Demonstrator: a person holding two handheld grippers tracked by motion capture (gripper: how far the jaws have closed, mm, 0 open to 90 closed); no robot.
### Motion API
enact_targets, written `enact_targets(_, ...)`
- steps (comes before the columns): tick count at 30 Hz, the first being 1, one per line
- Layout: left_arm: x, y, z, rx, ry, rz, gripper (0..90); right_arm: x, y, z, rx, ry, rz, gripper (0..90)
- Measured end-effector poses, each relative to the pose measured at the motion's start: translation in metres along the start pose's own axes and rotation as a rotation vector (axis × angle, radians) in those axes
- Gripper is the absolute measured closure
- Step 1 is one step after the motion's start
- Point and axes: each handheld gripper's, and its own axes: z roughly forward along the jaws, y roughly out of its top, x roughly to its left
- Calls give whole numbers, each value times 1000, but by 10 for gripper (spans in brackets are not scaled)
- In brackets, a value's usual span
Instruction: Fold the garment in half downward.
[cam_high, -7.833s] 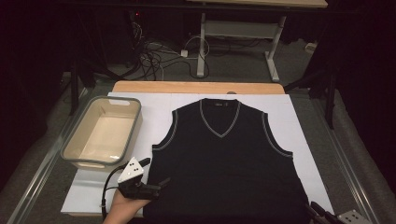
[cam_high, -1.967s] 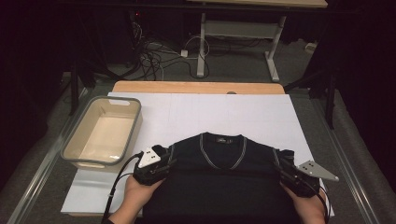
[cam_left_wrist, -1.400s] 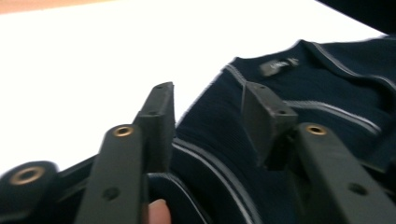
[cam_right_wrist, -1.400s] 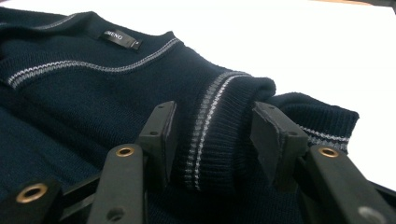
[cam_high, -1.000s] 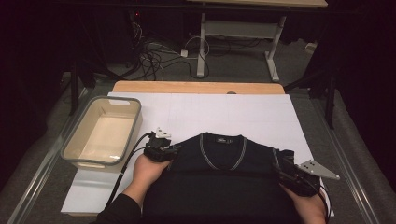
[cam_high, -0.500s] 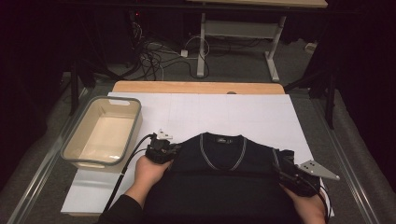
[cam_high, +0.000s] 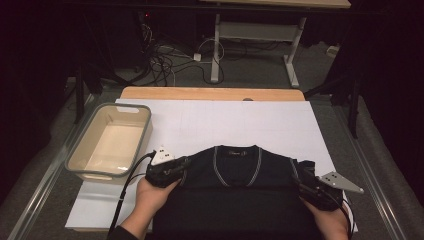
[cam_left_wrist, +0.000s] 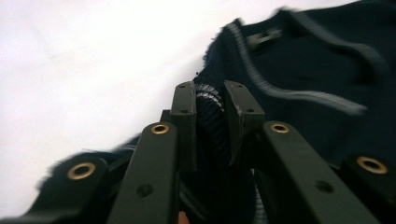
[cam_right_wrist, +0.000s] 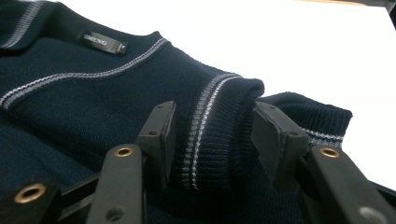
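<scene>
Lying near the front edge of the white sheet (cam_high: 210, 120) on the table: one dark navy knitted vest (cam_high: 240, 200), V-neck with pale striped trim, folded over so the neckline and both shoulders face up and away from the person.

Handling, as I judge it: soft, limp, light; thick ribbed knit that bunches rather than slides; nothing fragile. It will sag wherever it is unsupported, so both sides need carrying together. Best hold is the ribbed armhole edge at each shoulder, where the doubled fabric gives bulk to pinch.

Left gripper (cam_left_wrist: 210, 95): clenched on a bunched fold of the vest's ribbed shoulder edge, fabric squeezed between the pads. Its jaws have just been closing, with that fold between them.

Right gripper (cam_right_wrist: 212, 128): jaws set around the rolled armhole edge at the opposite shoulder, both pads pressing against the fold; grasping the vest.

Also present: an empty beige tub (cam_high: 110, 142) on the left side of the table, well apart from the vest.

Changes against the earlier views: the vest once lay spread flat at full length with only one gripper at its hem; it now lies folded, both shoulders gripped. Over the last second the left hand (cam_high: 150, 195) has shifted slightly outward, toward the tub, drawing that shoulder with it; the right hand (cam_high: 330, 222) has kept its place.
</scene>
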Motion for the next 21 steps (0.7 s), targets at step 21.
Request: enact_targets(21, -16, -51, -14, -39, -85, 3, 730, -5, 47, 11, 10, -44, 34, 612)
